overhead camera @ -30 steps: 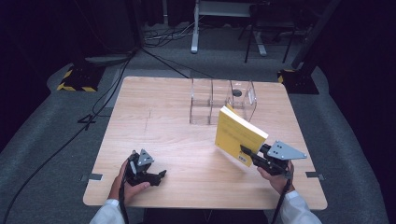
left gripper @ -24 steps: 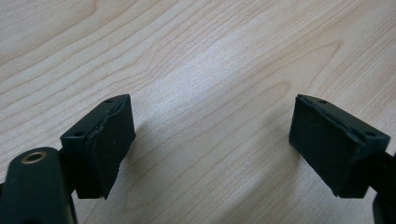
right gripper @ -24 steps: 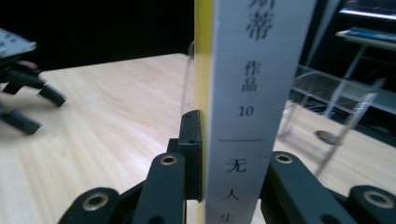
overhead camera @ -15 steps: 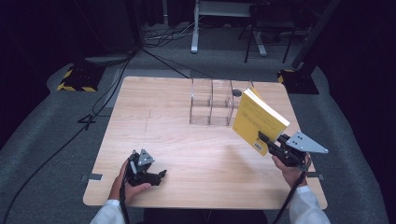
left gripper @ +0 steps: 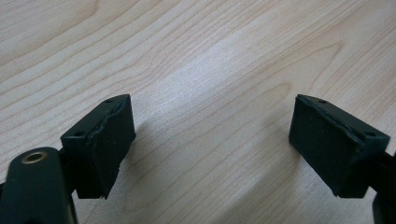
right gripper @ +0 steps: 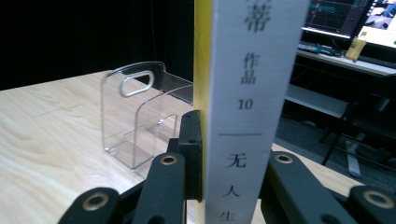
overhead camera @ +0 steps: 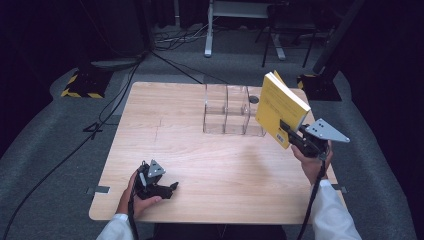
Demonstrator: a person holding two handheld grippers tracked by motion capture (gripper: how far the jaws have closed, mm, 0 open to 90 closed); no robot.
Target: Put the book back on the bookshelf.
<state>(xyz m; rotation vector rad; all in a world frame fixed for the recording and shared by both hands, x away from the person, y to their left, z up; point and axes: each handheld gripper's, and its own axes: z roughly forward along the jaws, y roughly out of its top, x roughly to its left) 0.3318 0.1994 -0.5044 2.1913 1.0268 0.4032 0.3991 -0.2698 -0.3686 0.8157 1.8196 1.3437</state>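
Since the earlier shots the right gripper (overhead camera: 289,131) has carried the yellow book (overhead camera: 280,107) up and over toward the table's (overhead camera: 165,135) right edge; before, it hung lower and closer to the middle. Now the book is up in the air, tilted, right next to the right end of the clear acrylic organizer (overhead camera: 232,110), jaws clamped on both sides of its spine end. In the right gripper view the book's white spine (right gripper: 250,107) stands upright between the jaws, with the organizer (right gripper: 135,121) off behind it to the left. Plenty of bare wood across the table's left and near side. Left gripper (overhead camera: 167,189) hasn't budged, resting near the front edge, jaws wide apart with nothing between the pads (left gripper: 100,147).
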